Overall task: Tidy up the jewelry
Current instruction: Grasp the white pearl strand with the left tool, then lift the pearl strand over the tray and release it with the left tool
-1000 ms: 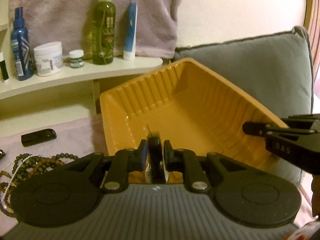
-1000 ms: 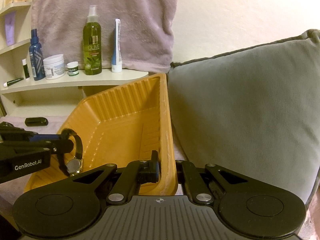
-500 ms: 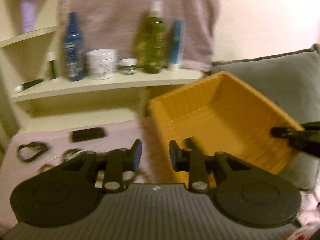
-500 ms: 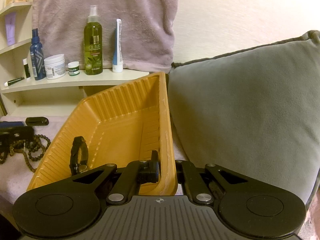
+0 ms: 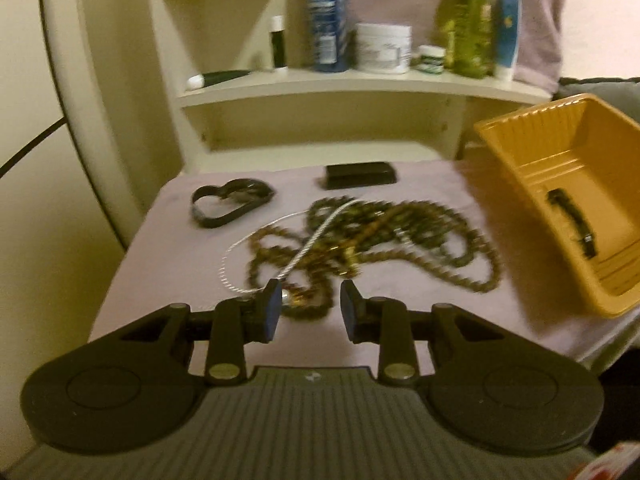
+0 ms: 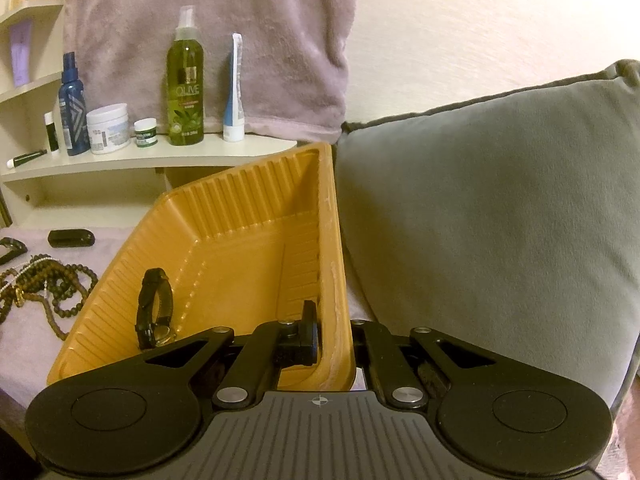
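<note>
A tangle of brown bead necklaces [image 5: 372,236] with a white chain [image 5: 320,236] lies on the lilac cloth. My left gripper [image 5: 308,304] is open and empty just above its near edge. A black band [image 5: 228,200] lies at the far left. The orange tray [image 5: 524,136] stands to the right, tilted, with a black watch [image 5: 572,220] inside. In the right wrist view my right gripper [image 6: 334,336] is shut on the tray's right wall [image 6: 334,264]. The watch [image 6: 154,308] stands on edge inside, and the beads [image 6: 44,280] show at the left.
A black case [image 5: 360,174] lies at the cloth's back edge. A shelf [image 5: 360,84] behind carries bottles and jars. A grey cushion [image 6: 500,220] presses against the tray's right side. A towel [image 6: 208,40] hangs on the wall.
My left gripper let go of the black watch into the tray, opened, and swung left over the necklaces. My right gripper keeps its hold on the tray wall.
</note>
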